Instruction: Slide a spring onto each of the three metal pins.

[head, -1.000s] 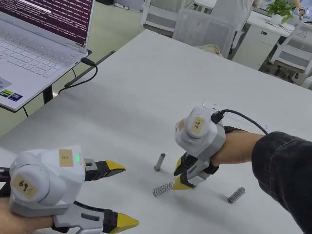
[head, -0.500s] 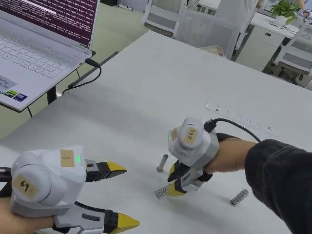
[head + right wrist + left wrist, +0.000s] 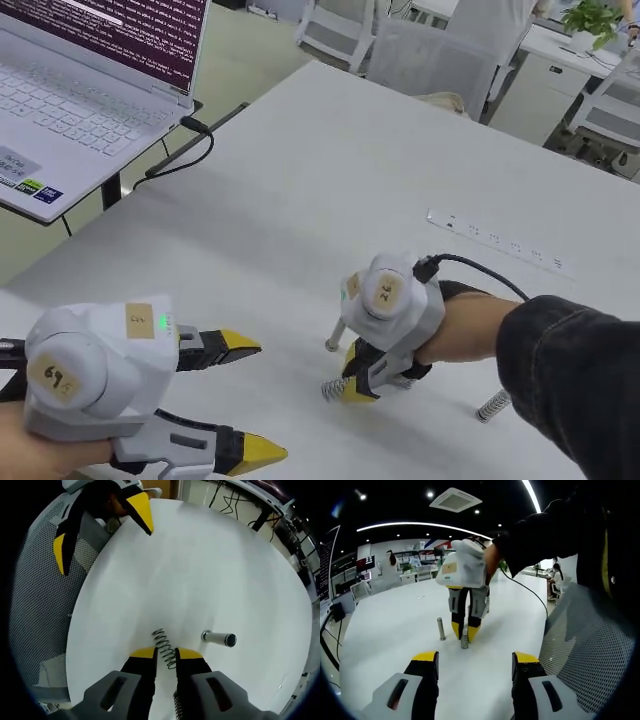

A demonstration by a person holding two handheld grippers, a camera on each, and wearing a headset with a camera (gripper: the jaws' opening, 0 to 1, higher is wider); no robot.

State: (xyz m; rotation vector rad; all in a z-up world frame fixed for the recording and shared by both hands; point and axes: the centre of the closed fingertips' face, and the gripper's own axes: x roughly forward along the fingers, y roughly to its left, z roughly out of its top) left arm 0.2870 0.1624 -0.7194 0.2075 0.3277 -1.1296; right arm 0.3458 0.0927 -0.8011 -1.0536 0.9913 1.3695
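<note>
Right tool (image 3: 166, 654) advanced, clasping spring (image 3: 162, 640) — pin (image 3: 217, 638) beside

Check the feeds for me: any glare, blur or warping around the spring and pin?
Head view: even light, spring and pin sharp, only soft shadows. Left gripper view: bright ceiling strip lights, fisheye bending the table edge. Right gripper view: spring crisp, table warped round, no glare.

The body of the right gripper (image 3: 352, 388) covers part of the pin (image 3: 335, 338) and one end of the spring (image 3: 330, 388) between its jaws, so I can't tell whether they pinch it. A second spring (image 3: 492, 405) is half hidden behind the sleeve (image 3: 570, 370), and the laptop (image 3: 80, 90) is cut off at the left edge.
</note>
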